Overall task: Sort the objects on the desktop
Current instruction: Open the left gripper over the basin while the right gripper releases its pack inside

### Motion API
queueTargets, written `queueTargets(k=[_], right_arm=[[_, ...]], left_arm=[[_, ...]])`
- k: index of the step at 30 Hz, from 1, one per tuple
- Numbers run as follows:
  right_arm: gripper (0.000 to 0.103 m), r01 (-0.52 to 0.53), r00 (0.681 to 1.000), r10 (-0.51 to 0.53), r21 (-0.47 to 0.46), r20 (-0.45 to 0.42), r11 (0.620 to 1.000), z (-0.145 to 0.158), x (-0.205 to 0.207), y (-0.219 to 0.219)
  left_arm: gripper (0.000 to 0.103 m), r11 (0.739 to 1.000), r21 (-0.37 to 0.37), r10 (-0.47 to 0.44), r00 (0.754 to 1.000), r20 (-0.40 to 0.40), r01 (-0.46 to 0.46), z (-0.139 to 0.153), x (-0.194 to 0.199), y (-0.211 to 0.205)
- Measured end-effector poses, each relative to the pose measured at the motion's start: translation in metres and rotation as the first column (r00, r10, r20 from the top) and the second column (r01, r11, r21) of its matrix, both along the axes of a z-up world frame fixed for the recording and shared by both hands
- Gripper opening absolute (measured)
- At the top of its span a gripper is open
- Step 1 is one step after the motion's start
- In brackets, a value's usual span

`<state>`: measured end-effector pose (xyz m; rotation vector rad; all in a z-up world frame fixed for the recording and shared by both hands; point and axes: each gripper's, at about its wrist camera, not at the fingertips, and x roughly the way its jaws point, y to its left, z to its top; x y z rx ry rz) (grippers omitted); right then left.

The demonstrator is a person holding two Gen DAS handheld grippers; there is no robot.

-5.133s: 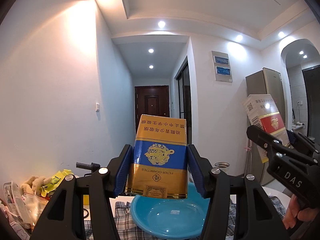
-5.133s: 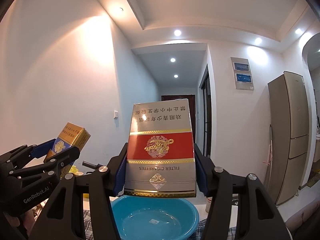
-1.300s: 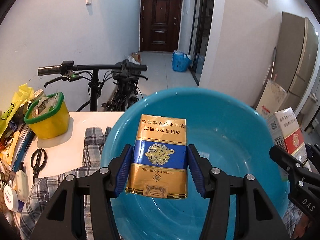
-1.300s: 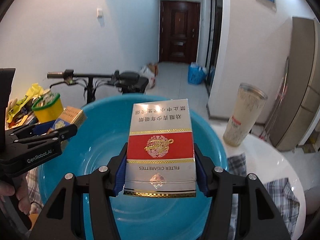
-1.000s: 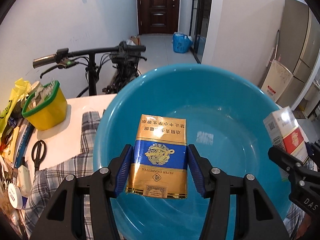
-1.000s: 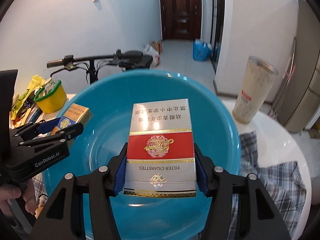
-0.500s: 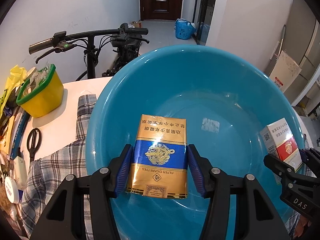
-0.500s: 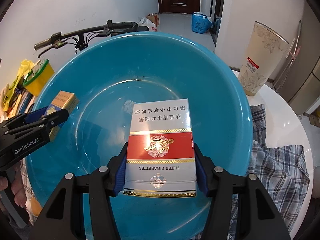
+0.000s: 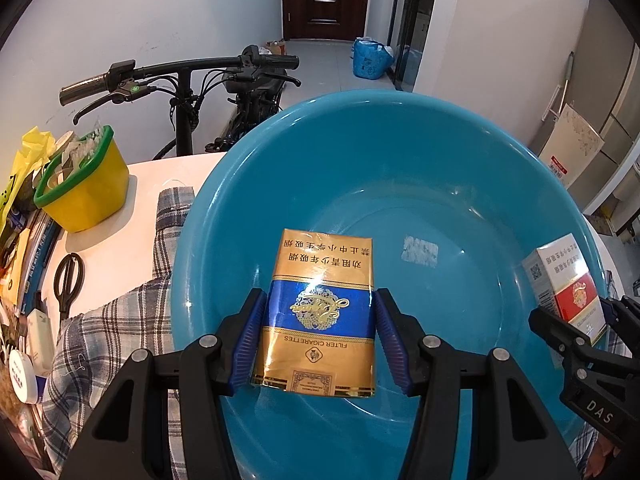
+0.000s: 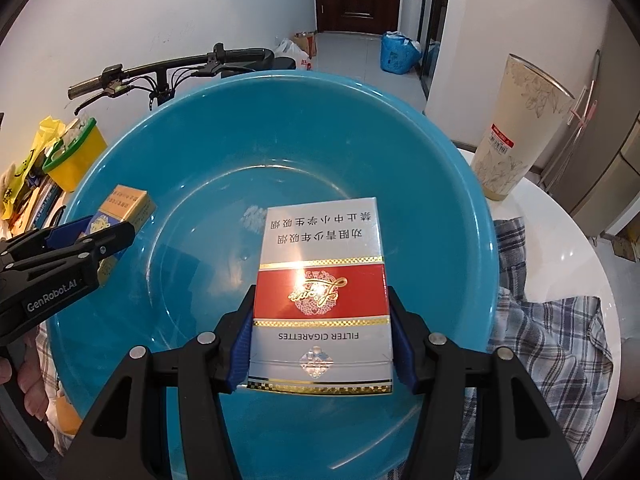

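The blue basin (image 9: 248, 184) fills most of both views, its rim curving across the upper half of each frame and its floor bare apart from a pale sticker patch (image 9: 419, 251) near the middle. Both packs hang over this open floor; whether either touches it cannot be told.

The left gripper (image 9: 320, 332) is closed on the gold-and-blue pack (image 9: 320, 312), its blue pads pressed to the pack's two long sides, in the lower centre of the left view. The right gripper (image 10: 320, 336) is likewise closed on the silver-and-red pack (image 10: 320, 292), lower centre of the right view. Each pack also shows in the other camera: the silver-and-red one at the right edge of the left view (image 9: 568, 284), the gold one at the left edge of the right view (image 10: 124, 208), both just inside the rim (so the two tools sit well apart across the basin).

The basin rests on a checked cloth (image 9: 116, 320) over a white table (image 9: 132, 208).

Only the left view shows the scissors (image 9: 68, 280) on the table at left. The yellow tub with a green rim (image 9: 84, 184), holding crumpled scraps, appears in both. Only the right view shows the tall patterned paper cup (image 10: 516, 128) standing on the table at upper right, beside the basin. A bicycle handlebar (image 9: 180, 72) crosses the upper left behind.
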<state>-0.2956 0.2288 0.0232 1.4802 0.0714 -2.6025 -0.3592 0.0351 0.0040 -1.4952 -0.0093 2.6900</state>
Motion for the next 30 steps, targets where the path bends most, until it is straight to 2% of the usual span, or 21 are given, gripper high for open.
queueTargets(k=[9,12,26,29,30], right_arm=[[0.056,-0.002,1.000,0.002,0.011,0.002,1.000,-0.0006,-0.0016,-0.0011],[0.056,-0.001,1.000,0.001,0.009,-0.001,1.000,0.0005,-0.0009,0.0001],[0.056,0.005,1.000,-0.005,0.013,-0.004,1.000,0.0010,-0.0033,-0.0003],[0.061,0.010,1.000,-0.010,0.013,-0.005,1.000,0.0017,-0.0030,0.0019],[0.068,0.009,1.000,-0.009,0.014,-0.009,1.000,0.0023,-0.0027,0.0027]], left_arm=[[0.057,1.000,0.008,-0.010,1.000,-0.008,0.010,0.0010,-0.0004,0.0015],[0.071,1.000,0.022,-0.008,1.000,-0.005,0.008,0.0002,-0.0007,0.0019],[0.071,1.000,-0.018,-0.008,1.000,-0.029,0.008,0.0033,0.0008,0.0053],[0.071,1.000,-0.019,-0.005,0.999,-0.038,0.004,0.0059,0.0014,0.0033],[0.071,1.000,-0.019,-0.004,0.999,-0.040,0.003,0.0066,0.0014,0.0030]])
